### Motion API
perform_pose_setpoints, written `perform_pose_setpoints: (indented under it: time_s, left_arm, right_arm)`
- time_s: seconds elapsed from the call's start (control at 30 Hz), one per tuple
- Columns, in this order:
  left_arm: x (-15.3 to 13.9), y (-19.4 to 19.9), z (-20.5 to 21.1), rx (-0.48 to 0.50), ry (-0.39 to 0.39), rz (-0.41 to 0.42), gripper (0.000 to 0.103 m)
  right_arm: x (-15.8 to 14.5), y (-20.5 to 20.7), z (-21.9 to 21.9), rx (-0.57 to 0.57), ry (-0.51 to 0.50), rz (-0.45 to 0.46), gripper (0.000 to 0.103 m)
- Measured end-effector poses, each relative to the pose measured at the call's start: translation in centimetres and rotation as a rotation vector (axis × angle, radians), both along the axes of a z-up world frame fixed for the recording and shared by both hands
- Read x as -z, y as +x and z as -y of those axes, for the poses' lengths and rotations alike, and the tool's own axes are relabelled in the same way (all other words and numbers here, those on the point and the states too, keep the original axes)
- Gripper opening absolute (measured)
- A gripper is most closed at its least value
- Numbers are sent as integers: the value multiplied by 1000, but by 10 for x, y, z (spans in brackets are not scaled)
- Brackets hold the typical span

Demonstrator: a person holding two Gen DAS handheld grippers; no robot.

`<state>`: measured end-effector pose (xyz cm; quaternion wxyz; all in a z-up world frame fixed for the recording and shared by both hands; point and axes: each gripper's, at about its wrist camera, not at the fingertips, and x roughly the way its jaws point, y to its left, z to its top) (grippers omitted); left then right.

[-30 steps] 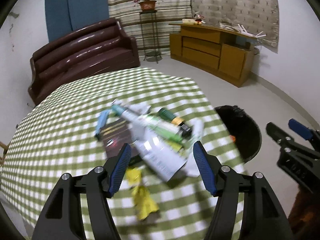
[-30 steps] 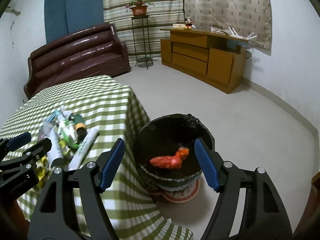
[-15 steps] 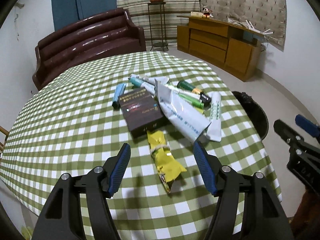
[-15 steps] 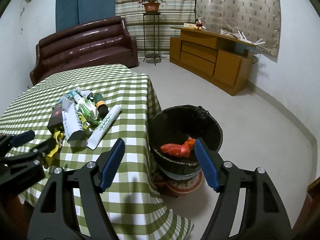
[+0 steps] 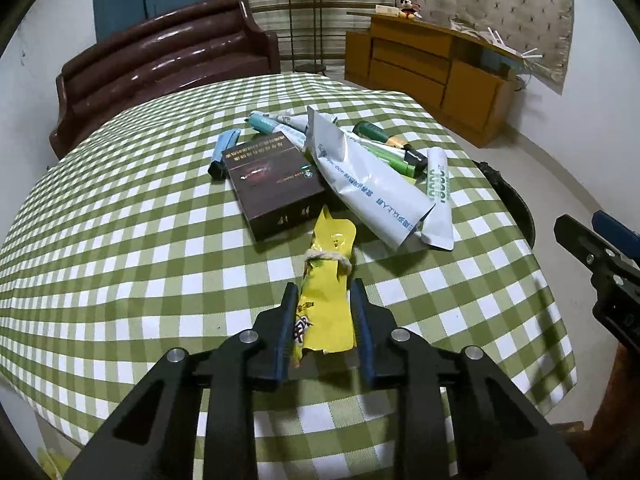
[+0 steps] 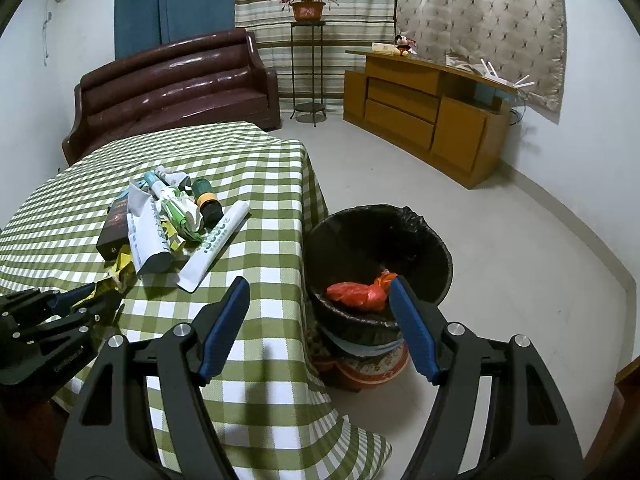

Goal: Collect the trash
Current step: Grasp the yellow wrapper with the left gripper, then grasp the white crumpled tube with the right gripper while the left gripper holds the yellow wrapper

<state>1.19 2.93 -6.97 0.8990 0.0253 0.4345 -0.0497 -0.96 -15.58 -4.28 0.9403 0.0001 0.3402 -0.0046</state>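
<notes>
Jaws of the left gripper [image 5: 323,300] are closed against both sides of the yellow wrapper [image 5: 329,280], which lies on the desk [image 5: 120,240] near its front edge. A pale band is tied round the wrapper's upper part, beyond the fingertips. The wrapper's far tip touches the dark brown box [image 5: 272,188].

Positions relative to the dark brown box:
- Left: a small blue tube [image 5: 224,152] lies alongside the box's far left corner.
- Behind: a teal-capped tube [image 5: 262,123] lies at the rear of the pile.
- Right: a large white pouch [image 5: 368,188] leans over the box's right edge. Green tubes [image 5: 390,156] and a dark green bottle [image 5: 384,138] with an orange band lie partly under and beyond it.
- Far right: a white tube with green lettering [image 5: 438,196] marks the pile's outer edge.

The desk carries a green and white checked cloth.

Jaws of the right gripper [image 6: 320,320] stand wide apart and hold nothing. They hover past the desk's right edge, above the black-lined trash bin [image 6: 400,232] on the floor. A red plastic bag [image 6: 356,294] lies inside the bin. The bin sits just beside the hanging cloth.

The brown sofa [image 6: 172,88], plant stand [image 6: 306,60] and wooden cabinet [image 6: 424,112] stand well behind the desk.
</notes>
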Motion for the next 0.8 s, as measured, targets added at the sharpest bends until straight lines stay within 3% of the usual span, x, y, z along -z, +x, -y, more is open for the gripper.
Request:
perform_pose_setpoints:
  time_s: [0.33, 0.8]
  left_arm:
    - [-16, -15, -17, -20, -23, 43, 26]
    - [-30, -13, -87, -199, -21, 86, 26]
  right_arm:
    - [-3, 4, -15, -36, -1, 13, 70]
    - [-5, 30, -79, -186, -5, 20, 70]
